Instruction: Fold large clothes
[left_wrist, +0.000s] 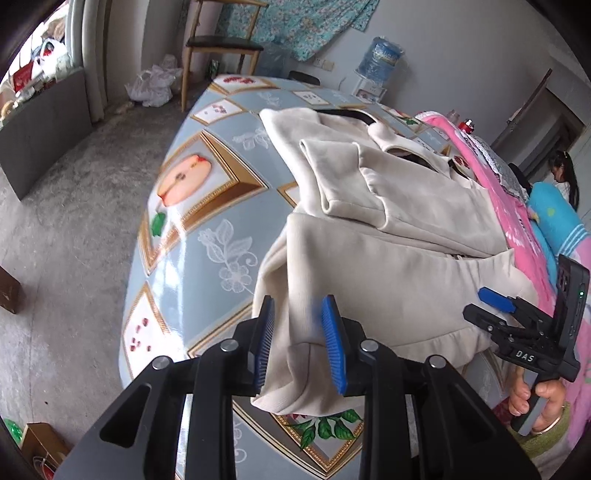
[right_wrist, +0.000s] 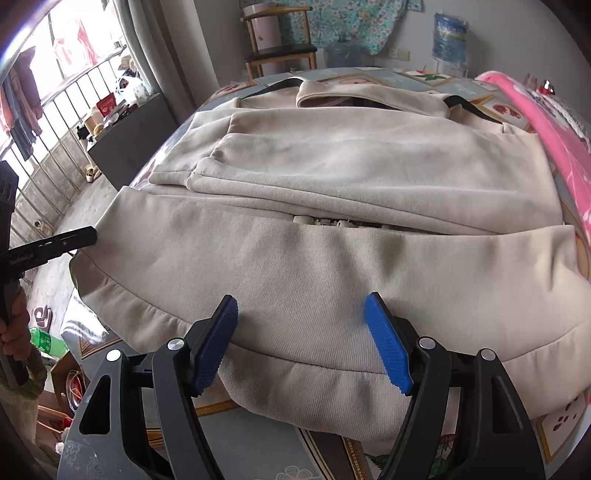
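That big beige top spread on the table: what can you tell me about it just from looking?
The beige top is a thick, soft, fleecy-looking garment lying flat on the patterned table. Both sleeves are folded across its body, the collar is at the far end and the ribbed hem is nearest. Black straps show by the collar. Its left corner hangs off the table edge, between the left gripper fingers; whether they pinch it is unclear. The right gripper stands open over the hem. A pink blanket lies alongside.

Beige garment, grey-blue tablecloth with gold-framed fruit pictures, pink blanket.
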